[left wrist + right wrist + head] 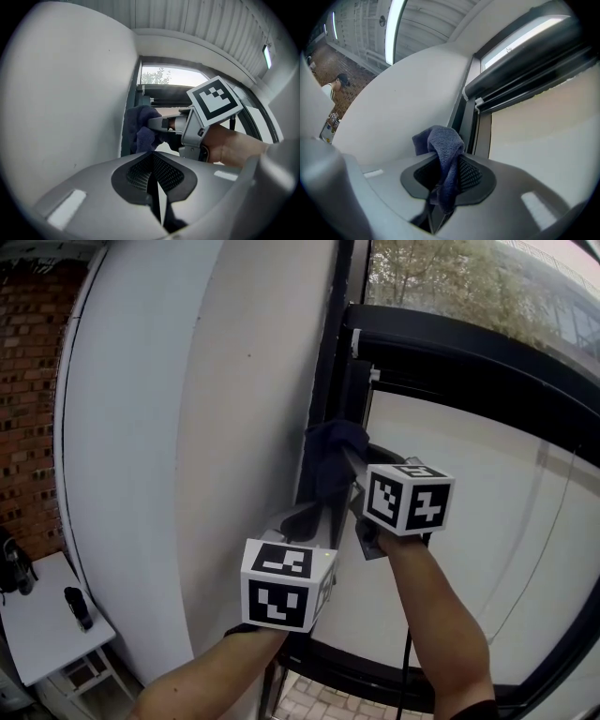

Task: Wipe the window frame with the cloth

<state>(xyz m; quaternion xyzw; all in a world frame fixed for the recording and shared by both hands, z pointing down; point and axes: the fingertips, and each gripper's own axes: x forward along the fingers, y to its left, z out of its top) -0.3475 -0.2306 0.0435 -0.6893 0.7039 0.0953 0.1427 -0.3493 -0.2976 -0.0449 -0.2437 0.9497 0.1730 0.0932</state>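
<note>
- The right gripper (445, 163) has its jaws closed tight on the cloth (446, 143). The dark blue fabric is pinched between the pads, bunches up above the tips and trails down into the throat of the jaws.
- In the head view the bunched cloth sits at the 12 o'clock end of this gripper, against the black vertical bar of the window frame (324, 381).
- The left gripper view agrees: the cloth is wedged between the right gripper's tips and the frame's dark upright, at about 11 o'clock from the left jaws.
- The left gripper (151, 157) has its jaws pressed together, pad against pad, with nothing visible between them.
- In the head view it sits at 7 o'clock of the right gripper, close beside it and lower, with its tips pointing up along the frame.
- A white wall (178, 427) fills the 9 o'clock side of the frame.
- A pale pane (469, 493) lies on the 3 o'clock side, under a heavy black crossbar.
- Brick wall (28, 399) shows at the far 9 o'clock edge.
- A small white table (37, 634) stands at 8 o'clock with a dark object (78, 607) on it.
</note>
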